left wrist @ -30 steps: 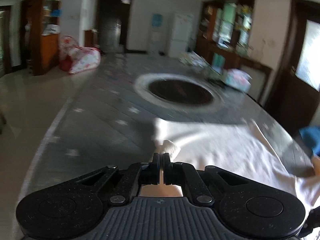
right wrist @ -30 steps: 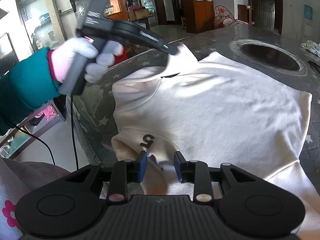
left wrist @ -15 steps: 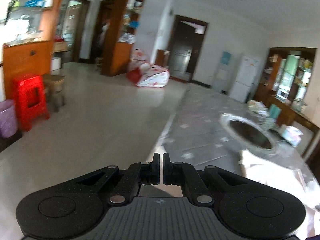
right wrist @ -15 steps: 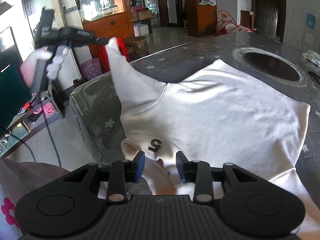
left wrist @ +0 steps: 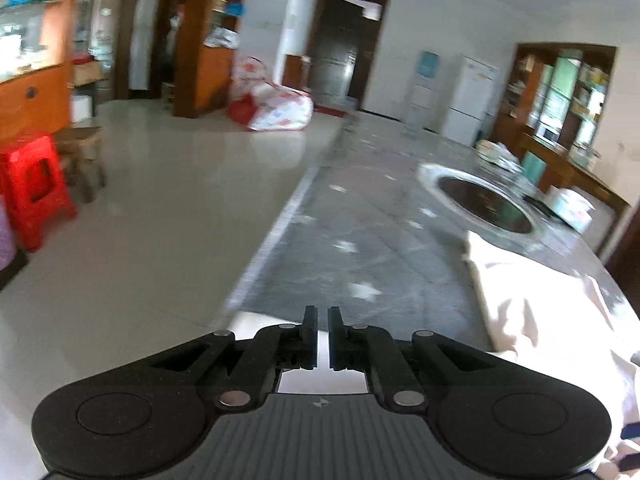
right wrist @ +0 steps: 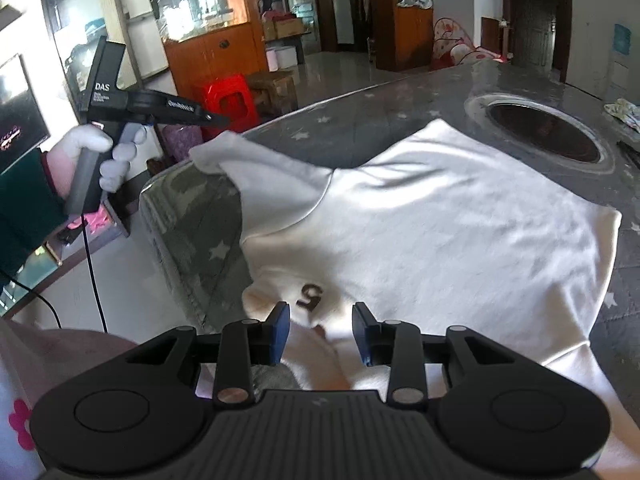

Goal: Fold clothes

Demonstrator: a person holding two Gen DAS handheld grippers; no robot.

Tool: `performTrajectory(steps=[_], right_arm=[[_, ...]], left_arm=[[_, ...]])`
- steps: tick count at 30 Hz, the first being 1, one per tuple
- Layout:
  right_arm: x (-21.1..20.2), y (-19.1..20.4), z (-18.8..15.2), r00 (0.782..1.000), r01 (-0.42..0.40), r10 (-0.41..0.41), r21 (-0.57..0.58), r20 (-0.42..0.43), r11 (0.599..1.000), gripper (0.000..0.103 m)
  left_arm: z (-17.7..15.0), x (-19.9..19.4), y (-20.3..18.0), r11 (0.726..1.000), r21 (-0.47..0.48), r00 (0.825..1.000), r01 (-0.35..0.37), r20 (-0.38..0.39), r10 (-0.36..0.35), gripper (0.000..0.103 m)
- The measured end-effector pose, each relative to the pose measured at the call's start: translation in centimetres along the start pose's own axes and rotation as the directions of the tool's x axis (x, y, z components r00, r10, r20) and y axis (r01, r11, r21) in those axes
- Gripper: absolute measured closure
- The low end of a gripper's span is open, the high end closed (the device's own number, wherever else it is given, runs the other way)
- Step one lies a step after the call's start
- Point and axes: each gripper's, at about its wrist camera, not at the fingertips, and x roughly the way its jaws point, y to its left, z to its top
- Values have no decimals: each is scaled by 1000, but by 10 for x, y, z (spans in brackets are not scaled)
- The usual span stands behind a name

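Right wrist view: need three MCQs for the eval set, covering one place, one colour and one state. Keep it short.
1. Where is the printed 5 on the white shirt?
A) by the collar, just ahead of the right gripper
B) on the far hem
C) on a cuff

2. What colour is the plastic stool on the floor?
A) blue
B) red
C) green

3. How do the right gripper's jaws stand?
A) shut on the stool
B) shut, empty
C) apart, over the collar

Key:
1 A, the 5 sits just beyond the fingertips.
2 B, the stool past the table edge is red.
3 C, a wide gap shows between the blue pads.
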Motion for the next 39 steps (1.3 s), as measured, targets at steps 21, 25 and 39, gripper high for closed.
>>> performTrajectory(steps=[21, 25, 39], right_arm=[[9, -4, -9, 999, -27, 27, 15, -47, 1000, 65], [-5, -4, -7, 999, -42, 42, 25, -9, 999, 64], [-57, -66, -36, 947, 290, -314, 231, 73, 929, 63]], left_arm=[[7, 68, -4, 970, 211, 991, -121, -29, 130, 95], [10, 64, 1, 977, 170, 990, -132, -36, 140, 93], [8, 12, -91, 952, 261, 987, 160, -12, -163, 84]])
